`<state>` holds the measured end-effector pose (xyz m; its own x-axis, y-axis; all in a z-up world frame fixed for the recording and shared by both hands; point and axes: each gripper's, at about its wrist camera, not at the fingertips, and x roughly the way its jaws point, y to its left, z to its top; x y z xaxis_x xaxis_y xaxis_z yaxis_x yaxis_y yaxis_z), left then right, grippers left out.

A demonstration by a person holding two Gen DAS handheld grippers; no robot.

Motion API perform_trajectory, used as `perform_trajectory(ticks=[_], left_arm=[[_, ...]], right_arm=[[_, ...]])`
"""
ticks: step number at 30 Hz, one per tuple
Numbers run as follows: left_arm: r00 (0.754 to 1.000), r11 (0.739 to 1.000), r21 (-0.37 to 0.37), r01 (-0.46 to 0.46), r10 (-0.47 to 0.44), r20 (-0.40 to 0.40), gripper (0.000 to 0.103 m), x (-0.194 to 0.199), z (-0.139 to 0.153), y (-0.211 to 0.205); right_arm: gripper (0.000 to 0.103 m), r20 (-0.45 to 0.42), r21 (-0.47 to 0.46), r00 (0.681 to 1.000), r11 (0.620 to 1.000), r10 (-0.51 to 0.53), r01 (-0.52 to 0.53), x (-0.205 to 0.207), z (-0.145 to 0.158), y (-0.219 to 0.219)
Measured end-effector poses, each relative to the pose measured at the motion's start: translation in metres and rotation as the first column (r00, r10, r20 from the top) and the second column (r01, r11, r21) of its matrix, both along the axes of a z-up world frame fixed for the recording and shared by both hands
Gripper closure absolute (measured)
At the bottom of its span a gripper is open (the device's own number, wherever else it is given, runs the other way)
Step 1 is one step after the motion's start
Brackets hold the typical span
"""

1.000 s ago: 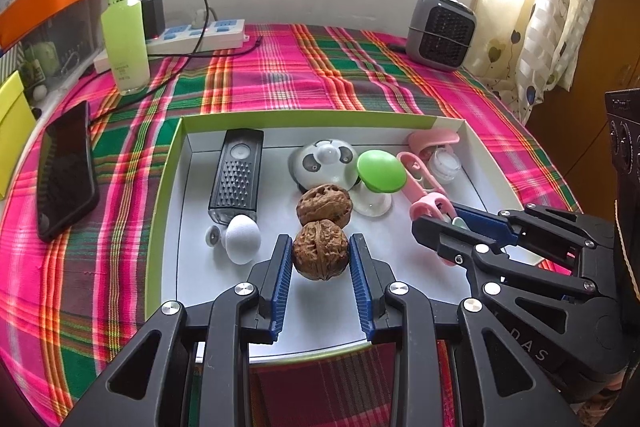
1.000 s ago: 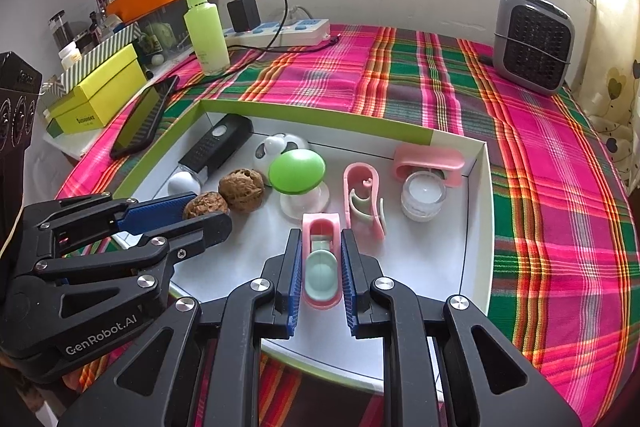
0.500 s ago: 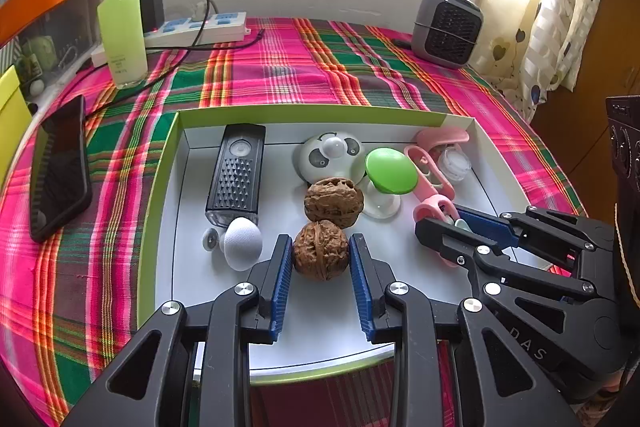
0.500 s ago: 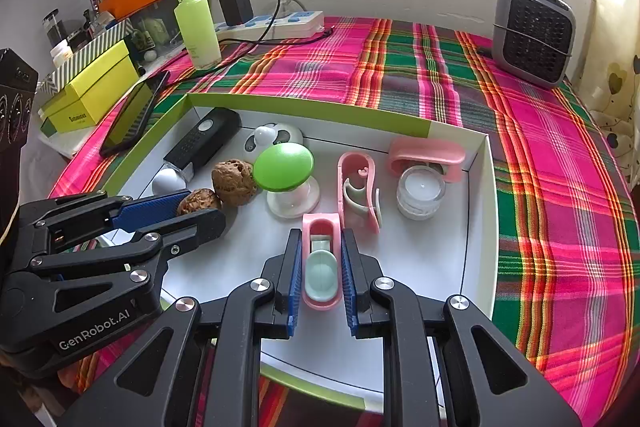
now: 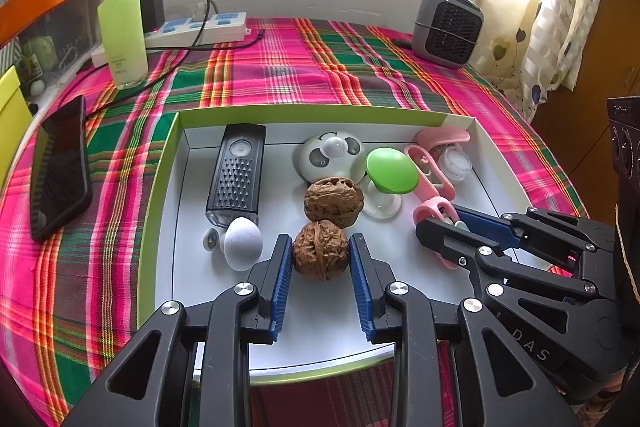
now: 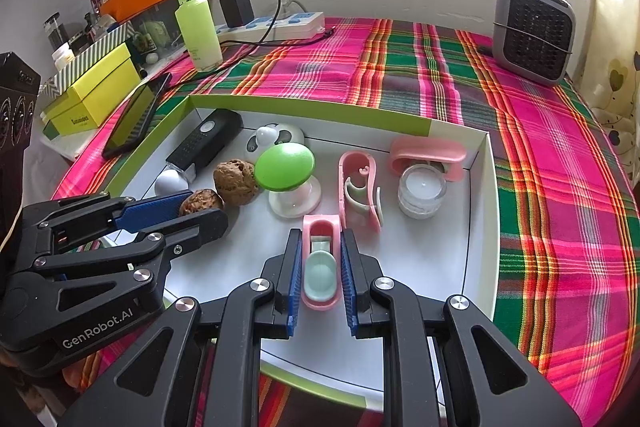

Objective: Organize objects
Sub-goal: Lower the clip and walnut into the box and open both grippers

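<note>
A white box with a green rim (image 5: pixel 160 187) holds several small items. My left gripper (image 5: pixel 320 241) is shut on a brown walnut (image 5: pixel 321 259) near the box's front; a second walnut (image 5: pixel 333 201) lies just behind it. My right gripper (image 6: pixel 321 235) is shut on a small pink tub with a mint insert (image 6: pixel 321 275) at the front of the box (image 6: pixel 480 227). Each gripper shows in the other's view: the right gripper (image 5: pixel 440 223) beside the green mushroom-shaped knob (image 5: pixel 391 171), the left gripper (image 6: pixel 202 207) on its walnut (image 6: pixel 200 201).
Also in the box are a black remote (image 5: pixel 236 175), a white egg shape (image 5: pixel 242 243), a round panda piece (image 5: pixel 332 155), a pink clip (image 6: pixel 358 187) and a candle jar (image 6: pixel 422 189). On the plaid cloth are a phone (image 5: pixel 60 167), a green bottle (image 5: pixel 122 27), a power strip (image 5: pixel 196 27) and a heater (image 5: pixel 446 27).
</note>
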<state>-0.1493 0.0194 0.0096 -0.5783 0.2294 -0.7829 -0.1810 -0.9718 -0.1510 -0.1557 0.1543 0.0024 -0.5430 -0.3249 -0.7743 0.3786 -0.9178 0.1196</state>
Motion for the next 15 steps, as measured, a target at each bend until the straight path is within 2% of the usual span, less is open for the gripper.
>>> perform_trajectory(ticks=[7,10,15], left_arm=[[1.000,1.000,-0.002,-0.004,0.004,0.002,0.075,-0.0010,0.0000,-0.0006],[1.000,1.000,0.000,-0.007,0.007,0.002,0.071,-0.0016,-0.0001,-0.0017],[1.000,1.000,0.005,-0.012,0.012,-0.002,0.066,-0.0017,0.0006,-0.0034]], right_arm=[[0.084,-0.002,0.009,1.000,1.000,-0.002,0.002,0.0004,0.0004,-0.0013],[0.084,0.000,0.007,1.000,1.000,-0.004,0.004,0.0005,0.0005,-0.0011],[0.077,0.002,0.001,1.000,1.000,-0.005,0.005,0.0015,0.0005,-0.0011]])
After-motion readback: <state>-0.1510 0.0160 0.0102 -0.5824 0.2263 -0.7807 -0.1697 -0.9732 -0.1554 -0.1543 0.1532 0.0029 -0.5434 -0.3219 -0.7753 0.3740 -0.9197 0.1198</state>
